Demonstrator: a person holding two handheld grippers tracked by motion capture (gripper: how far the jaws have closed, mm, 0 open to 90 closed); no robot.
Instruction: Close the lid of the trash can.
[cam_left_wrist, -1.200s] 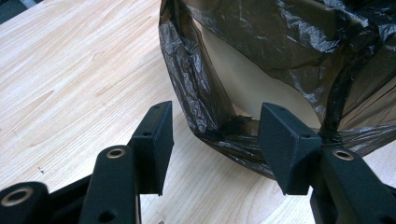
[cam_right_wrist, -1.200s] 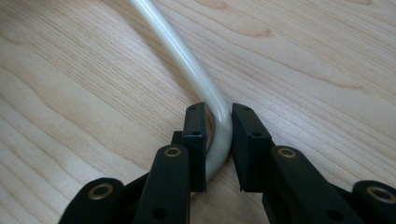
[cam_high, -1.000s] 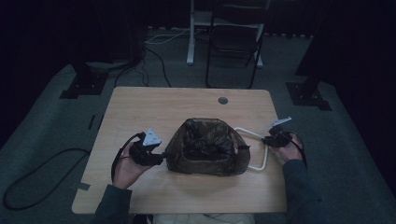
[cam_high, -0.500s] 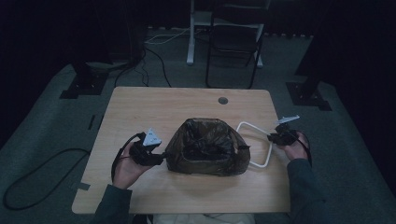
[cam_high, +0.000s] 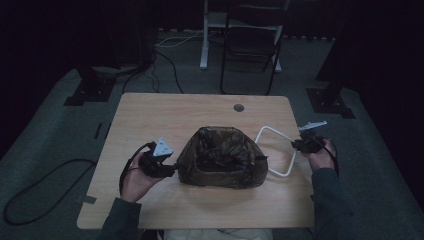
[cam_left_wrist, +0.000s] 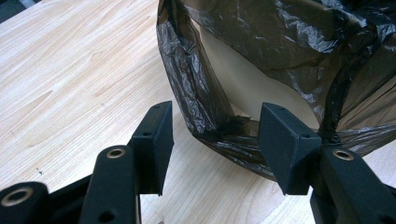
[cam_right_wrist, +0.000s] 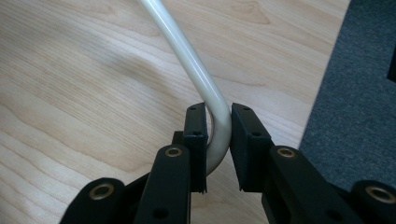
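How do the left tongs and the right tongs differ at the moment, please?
The left tongs stand open, jaws apart around a corner of the black bag without pressing it; the right tongs are shut on the bend of the white frame. The left tongs sit by the bag's left side, over the table; the right tongs are at the table's right edge. Both have black jaws and are hand-held.
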